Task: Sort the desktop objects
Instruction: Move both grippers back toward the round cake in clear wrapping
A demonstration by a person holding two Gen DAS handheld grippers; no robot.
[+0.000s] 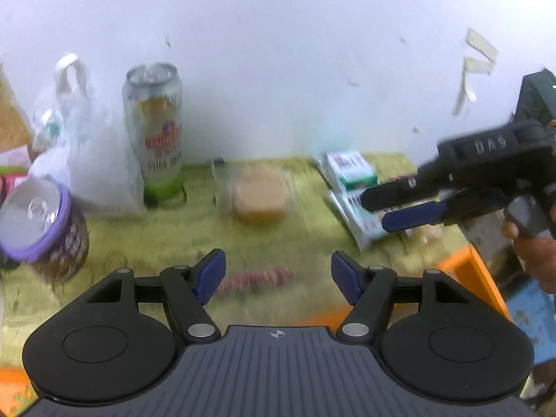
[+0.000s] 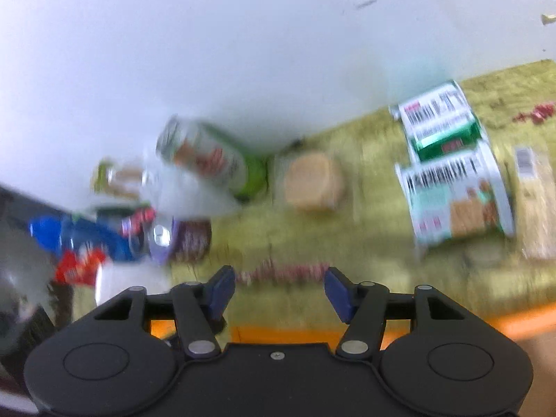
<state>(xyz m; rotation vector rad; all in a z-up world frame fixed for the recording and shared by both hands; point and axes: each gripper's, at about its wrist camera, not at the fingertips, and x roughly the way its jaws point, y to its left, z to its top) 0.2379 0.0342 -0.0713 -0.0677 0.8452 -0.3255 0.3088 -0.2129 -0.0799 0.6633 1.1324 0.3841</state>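
From the left wrist view, the left gripper (image 1: 278,276) hangs over a yellow-green worktop (image 1: 156,239) with its fingers roughly half spread and nothing between them. Beyond the fingertips lies a blurred red-and-white strip (image 1: 257,278). Against the white wall stands a tall drink can (image 1: 154,132), with a white plastic bag (image 1: 83,139) to its left and a purple-rimmed tin (image 1: 41,222) nearer the camera. A tan round item in clear wrapping (image 1: 259,193) sits mid-worktop, with green-and-white packets (image 1: 351,173) to its right. The right gripper (image 1: 385,212) reaches in above those packets, a hand (image 1: 535,253) on its grip.

From the right wrist view, the right gripper (image 2: 279,290) also has its fingers partly apart and empty, the strip (image 2: 285,271) lying just past them. The can (image 2: 208,156) and packets (image 2: 448,180) appear smeared by blur.
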